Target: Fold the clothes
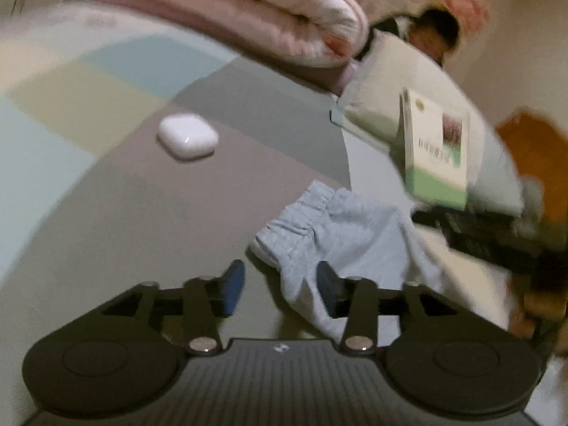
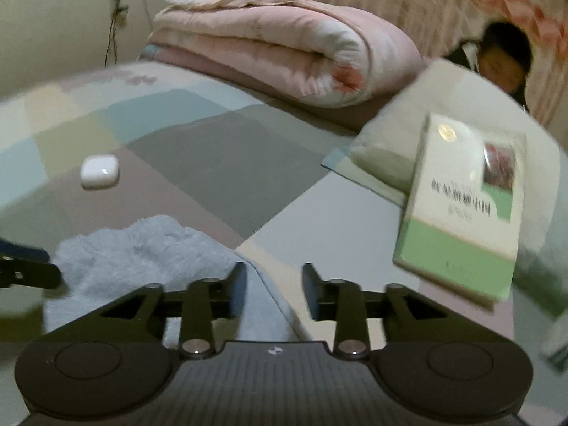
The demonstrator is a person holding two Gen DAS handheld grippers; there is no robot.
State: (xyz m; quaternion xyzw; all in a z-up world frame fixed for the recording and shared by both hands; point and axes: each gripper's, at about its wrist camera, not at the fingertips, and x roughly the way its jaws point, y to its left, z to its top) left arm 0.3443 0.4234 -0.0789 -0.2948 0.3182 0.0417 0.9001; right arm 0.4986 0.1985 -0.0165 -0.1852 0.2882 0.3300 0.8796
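Observation:
A crumpled light blue garment (image 1: 355, 241) with an elastic waistband lies on the patchwork bed sheet (image 1: 149, 213). My left gripper (image 1: 280, 278) hovers at its near left edge. The jaws stand apart, the blue pads press on nothing, and cloth shows in the gap beyond them. In the right wrist view the same garment (image 2: 142, 252) spreads at the lower left. My right gripper (image 2: 274, 275) is open over its right edge, with cloth running under its left finger (image 2: 234, 284). Each view catches the other gripper as a dark blur, the right one (image 1: 497, 238) and the left one (image 2: 25, 271).
A white earbud case (image 2: 98, 171) sits on the sheet beyond the garment. A green and white book (image 2: 461, 209) leans on a pale pillow (image 2: 443, 99) at the right. A folded pink quilt (image 2: 284, 46) fills the back. A person (image 2: 504, 60) is behind the pillow.

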